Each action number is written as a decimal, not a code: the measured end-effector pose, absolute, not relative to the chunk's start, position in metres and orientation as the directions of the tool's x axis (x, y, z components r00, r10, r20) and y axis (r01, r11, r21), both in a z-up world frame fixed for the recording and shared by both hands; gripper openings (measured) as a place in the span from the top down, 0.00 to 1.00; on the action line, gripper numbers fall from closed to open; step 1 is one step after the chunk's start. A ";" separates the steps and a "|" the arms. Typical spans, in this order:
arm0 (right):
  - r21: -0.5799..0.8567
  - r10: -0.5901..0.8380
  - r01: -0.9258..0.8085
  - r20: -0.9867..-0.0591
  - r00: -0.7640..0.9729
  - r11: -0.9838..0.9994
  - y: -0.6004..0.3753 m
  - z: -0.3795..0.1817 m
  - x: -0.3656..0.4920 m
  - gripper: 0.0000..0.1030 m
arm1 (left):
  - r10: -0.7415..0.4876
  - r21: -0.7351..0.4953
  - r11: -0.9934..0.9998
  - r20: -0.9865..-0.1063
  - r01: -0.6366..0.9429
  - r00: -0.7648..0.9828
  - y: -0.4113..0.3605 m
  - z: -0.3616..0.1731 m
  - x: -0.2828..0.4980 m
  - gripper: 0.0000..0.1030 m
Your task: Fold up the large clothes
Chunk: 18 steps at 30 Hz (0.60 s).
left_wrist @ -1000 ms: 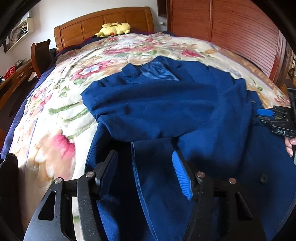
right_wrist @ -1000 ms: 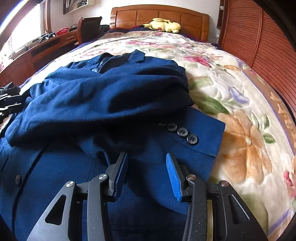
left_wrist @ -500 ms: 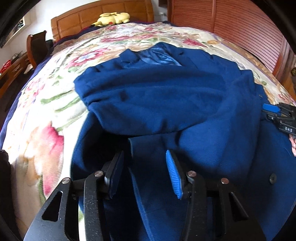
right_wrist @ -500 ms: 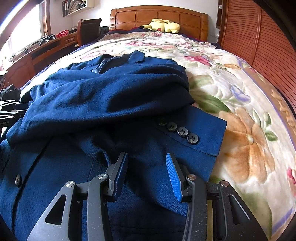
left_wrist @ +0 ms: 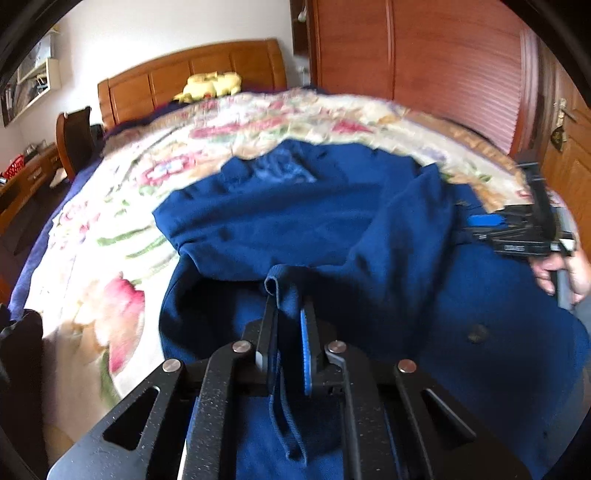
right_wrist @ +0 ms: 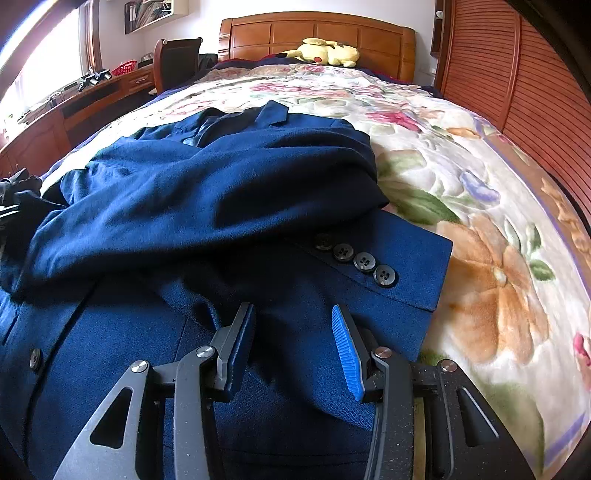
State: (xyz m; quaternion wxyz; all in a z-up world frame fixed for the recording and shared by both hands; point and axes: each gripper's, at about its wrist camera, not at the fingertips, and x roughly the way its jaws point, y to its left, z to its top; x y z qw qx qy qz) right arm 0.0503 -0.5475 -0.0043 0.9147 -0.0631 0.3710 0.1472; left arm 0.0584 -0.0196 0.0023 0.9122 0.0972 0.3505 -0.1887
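Clamped together, the left gripper [left_wrist: 289, 332] pinches a folded cuff edge of the navy blue wool jacket [left_wrist: 295, 229]. Spread wide, the right gripper [right_wrist: 291, 343] hovers just above the jacket's near cloth, holding nothing. Farther off, the jacket lies across the floral quilted bedspread [right_wrist: 461, 192]; a yellow plush toy [right_wrist: 328, 51] rests by the far wooden headboard [right_wrist: 317, 31].

My left claw [left_wrist: 288, 325] pinched tight on a fold of the blue jacket [left_wrist: 295, 229], my right claw [right_wrist: 291, 332] spread wide just above the cloth, my right hand [left_wrist: 561, 269] gripping its handle
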 end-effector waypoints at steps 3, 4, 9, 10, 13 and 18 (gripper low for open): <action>-0.008 0.221 -0.316 -0.697 0.682 0.949 -0.547 -0.004 0.050 0.57 | -0.312 0.032 0.901 -0.648 0.434 0.695 -0.017 0.012 0.032 0.90; -0.009 0.220 -0.316 -0.697 0.683 0.949 -0.548 -0.005 0.050 0.57 | -0.322 0.027 0.897 -0.644 0.441 0.694 -0.017 0.014 0.024 0.90; -0.010 0.220 -0.315 -0.696 0.683 0.949 -0.547 -0.005 0.050 0.57 | -0.341 -0.004 0.896 -0.645 0.443 0.684 -0.015 0.009 0.005 0.90; -0.011 0.219 -0.314 -0.696 0.684 0.949 -0.548 -0.005 0.050 0.57 | -0.347 -0.015 0.896 -0.647 0.444 0.679 -0.016 0.007 0.001 0.90; -0.013 0.216 -0.313 -0.696 0.685 0.950 -0.547 -0.004 0.050 0.57 | -0.366 -0.027 0.889 -0.640 0.456 0.675 -0.020 0.003 -0.013 0.90; -0.016 0.214 -0.313 -0.695 0.686 0.950 -0.546 -0.005 0.050 0.57 | -0.386 -0.029 0.870 -0.662 0.493 0.643 -0.032 -0.004 -0.036 0.90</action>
